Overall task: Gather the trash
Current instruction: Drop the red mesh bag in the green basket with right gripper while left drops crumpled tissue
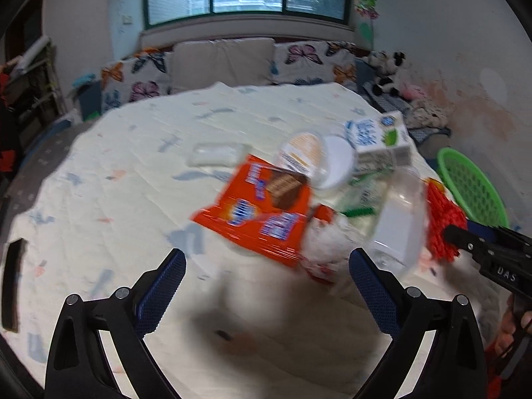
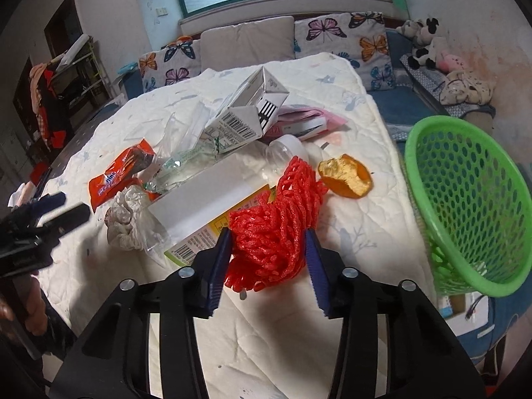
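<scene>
My right gripper (image 2: pixel 267 252) has its blue ribbed pads pressed against both sides of a red foam net (image 2: pixel 276 219), a soft, bunched mesh sleeve with a knotted, ropy texture; the jaws are partly closed, pinching the net's lower half, while its upper end drapes onto the quilted cloth (image 2: pixel 359 232) that covers the table. My left gripper (image 1: pixel 267 286) hangs over that same pale quilt with its jaws spread wide and nothing between them; its view is blurred.

The trash lies in a loose heap ahead of both grippers; just left of the net lies a clear plastic bottle (image 2: pixel 212 196) on its side with a smooth white label, touching the net; beneath it a flat printed yellow-green package (image 2: pixel 196 246) shows a barcode; a crumpled white tissue (image 2: pixel 124 212) sits at the bottle's left end; a glossy orange snack wrapper (image 2: pixel 119 173) lies beyond that; a boxy milk carton (image 2: pixel 246 113), its top torn open, tilts at the back of the heap; a curled piece of orange peel (image 2: pixel 345 176) lies just right of the net, apart from it. A green plastic basket (image 2: pixel 472 199) with perforated walls stands tilted at the table's right edge.
</scene>
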A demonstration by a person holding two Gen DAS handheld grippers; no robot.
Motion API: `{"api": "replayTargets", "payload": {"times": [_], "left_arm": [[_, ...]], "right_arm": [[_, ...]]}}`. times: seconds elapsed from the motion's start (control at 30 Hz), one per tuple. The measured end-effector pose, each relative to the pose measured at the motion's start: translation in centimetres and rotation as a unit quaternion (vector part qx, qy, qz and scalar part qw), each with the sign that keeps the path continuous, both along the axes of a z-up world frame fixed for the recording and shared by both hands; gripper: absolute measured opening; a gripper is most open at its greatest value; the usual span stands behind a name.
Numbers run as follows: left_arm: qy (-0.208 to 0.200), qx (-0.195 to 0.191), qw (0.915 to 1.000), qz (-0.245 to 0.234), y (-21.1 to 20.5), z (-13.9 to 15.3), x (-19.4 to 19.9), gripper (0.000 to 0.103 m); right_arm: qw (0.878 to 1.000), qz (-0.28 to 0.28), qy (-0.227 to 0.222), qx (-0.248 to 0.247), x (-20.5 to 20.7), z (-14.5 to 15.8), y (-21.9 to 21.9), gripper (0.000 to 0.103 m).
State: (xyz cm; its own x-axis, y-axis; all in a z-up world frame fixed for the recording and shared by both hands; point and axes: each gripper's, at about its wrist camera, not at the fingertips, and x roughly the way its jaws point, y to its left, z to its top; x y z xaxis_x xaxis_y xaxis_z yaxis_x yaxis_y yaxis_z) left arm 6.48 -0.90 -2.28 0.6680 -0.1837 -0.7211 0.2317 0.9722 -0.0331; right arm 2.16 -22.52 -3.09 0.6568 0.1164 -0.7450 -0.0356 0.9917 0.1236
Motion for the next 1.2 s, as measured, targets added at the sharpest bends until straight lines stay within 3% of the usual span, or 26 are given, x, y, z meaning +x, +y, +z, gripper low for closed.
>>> {"api": "replayTargets", "payload": {"times": [0.2, 0.47, 0.63, 0.93, 1.2], "left_arm": [[0.026, -0.024, 0.9988, -0.034, -1.9, -1.2, 0.3, 0.073], [0.050, -0.052, 0.9963, -0.047, -2.8, -2.5, 1.9, 0.058], [0.066, -0.083, 0.9927, -0.058, -2.6, -3.0, 2.4, 0.042], [0.048, -0.094, 0.9927, -0.059, -1.6, -1.9, 0.8, 0.037], [0.029, -0.129, 0.9885, -0.073, -0.2, 0.6, -1.4, 0.036]], "right_arm": [[1.000, -0.011, -0.008, -0.006, -1.0, 0.7, -1.1, 0.043], [1.000, -0.027, -0.015, -0.004, -1.9, 1.1, -2.4, 0.043], [0.999, -0.031, -0.020, -0.002, -2.4, 1.3, -2.7, 0.043], [0.998, -0.034, -0.044, 0.003, -3.7, 2.6, -2.9, 0.043], [0.997, -0.046, -0.069, 0.008, -4.8, 4.0, -3.7, 0.043]]}}
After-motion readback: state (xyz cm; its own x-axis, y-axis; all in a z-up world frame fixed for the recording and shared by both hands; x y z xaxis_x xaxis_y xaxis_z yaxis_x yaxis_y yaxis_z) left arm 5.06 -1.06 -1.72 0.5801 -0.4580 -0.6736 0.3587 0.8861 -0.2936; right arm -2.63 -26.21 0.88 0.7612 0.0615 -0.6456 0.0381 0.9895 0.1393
